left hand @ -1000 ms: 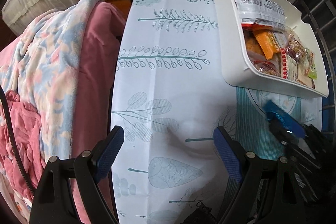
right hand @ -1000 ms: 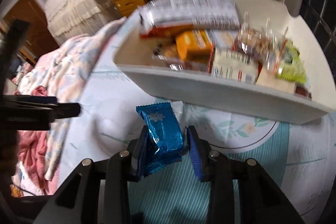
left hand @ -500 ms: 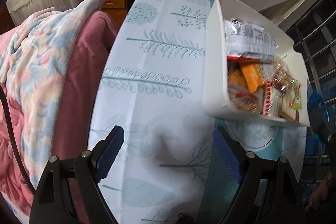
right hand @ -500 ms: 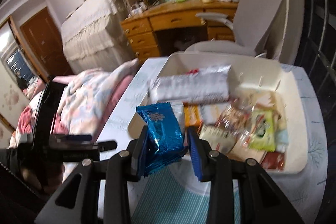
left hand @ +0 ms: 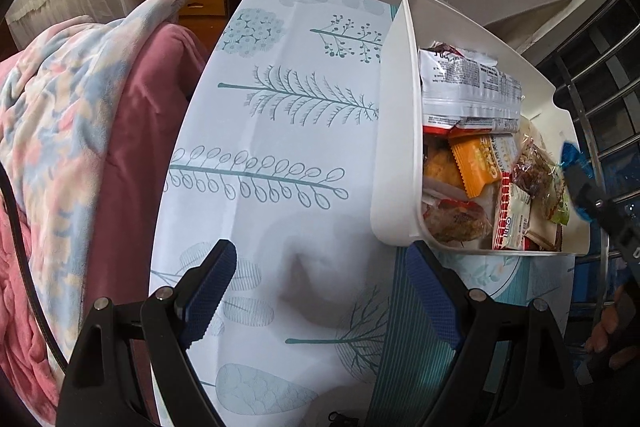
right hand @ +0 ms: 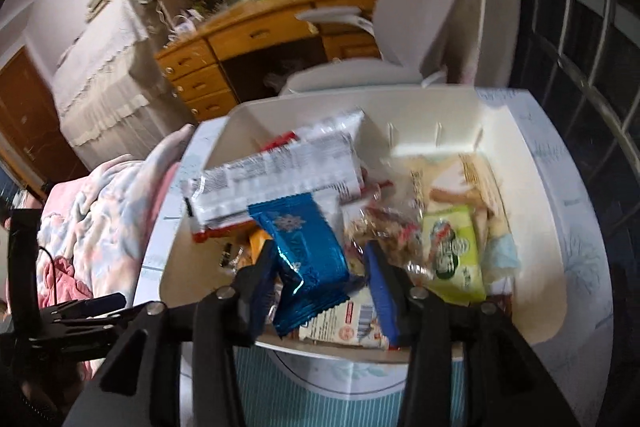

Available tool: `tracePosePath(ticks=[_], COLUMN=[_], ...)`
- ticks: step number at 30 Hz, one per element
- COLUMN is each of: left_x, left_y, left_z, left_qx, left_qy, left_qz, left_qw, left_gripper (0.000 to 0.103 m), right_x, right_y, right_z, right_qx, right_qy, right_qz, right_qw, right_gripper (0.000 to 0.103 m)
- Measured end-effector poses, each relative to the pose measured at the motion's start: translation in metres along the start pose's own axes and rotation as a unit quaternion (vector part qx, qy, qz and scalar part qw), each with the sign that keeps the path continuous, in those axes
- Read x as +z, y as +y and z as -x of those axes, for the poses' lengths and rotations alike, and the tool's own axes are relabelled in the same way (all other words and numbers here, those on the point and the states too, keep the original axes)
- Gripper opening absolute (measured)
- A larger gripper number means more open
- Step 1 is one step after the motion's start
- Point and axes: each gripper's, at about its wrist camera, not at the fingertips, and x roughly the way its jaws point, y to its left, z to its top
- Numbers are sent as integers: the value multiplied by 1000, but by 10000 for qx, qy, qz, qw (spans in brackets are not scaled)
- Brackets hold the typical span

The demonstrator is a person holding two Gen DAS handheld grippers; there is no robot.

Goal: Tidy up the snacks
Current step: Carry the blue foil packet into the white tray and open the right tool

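Since a second earlier, the right tool (right hand: 320,267) had carried the blue packet (right hand: 308,259) from the worktop (left hand: 280,131) to above the white bin (right hand: 536,187). Left tool (left hand: 316,291) stayed spread, empty; right jaws, just opening, loosely flanked the packet.

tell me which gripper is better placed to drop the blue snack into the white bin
Right. The right gripper, jaws just opening, has the blue snack packet over the white bin; the left gripper hangs open, empty, over the tablecloth.

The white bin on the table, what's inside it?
The white bin holds a heap of packets: a long white one on top, an orange one, a green one. Its floor beneath them is hidden.
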Motion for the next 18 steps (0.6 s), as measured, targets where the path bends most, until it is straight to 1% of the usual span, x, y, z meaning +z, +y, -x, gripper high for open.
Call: tracePosePath(ticks=[1,2,3,5,10,13,18], left_x=[1,2,2,3,2,-1,-11], left_y=[1,2,2,4,13,20,36], left_z=[0,2,3,6,14,22,35], left_qx=[-10,-25,-42,-68,-132,-180,-250], left_qy=[-3,-15,-27,-58,-125,-197,-284], left_qz=[-9,-18,-28,-59,-103,-128,-126], left_qw=[10000,10000,10000,9999,9998,9996,9992], left_gripper=[86,86,86,86,86,86,86], right_x=[-1,-1,-1,-3,-8,-14,-31], right_y=[0,0,1,3,12,18,33], right_z=[-1,-1,0,3,10,15,25], right_qx=[-33,-53,-100,-147,-249,-319,-460], right_qy=[54,56,42,13,47,75,153], right_qz=[-86,-145,-179,-207,-384,-533,-547], right_qw=[9999,9999,9998,9997,9989,9980,9973], right_gripper=[55,60,63,75,81,87,88])
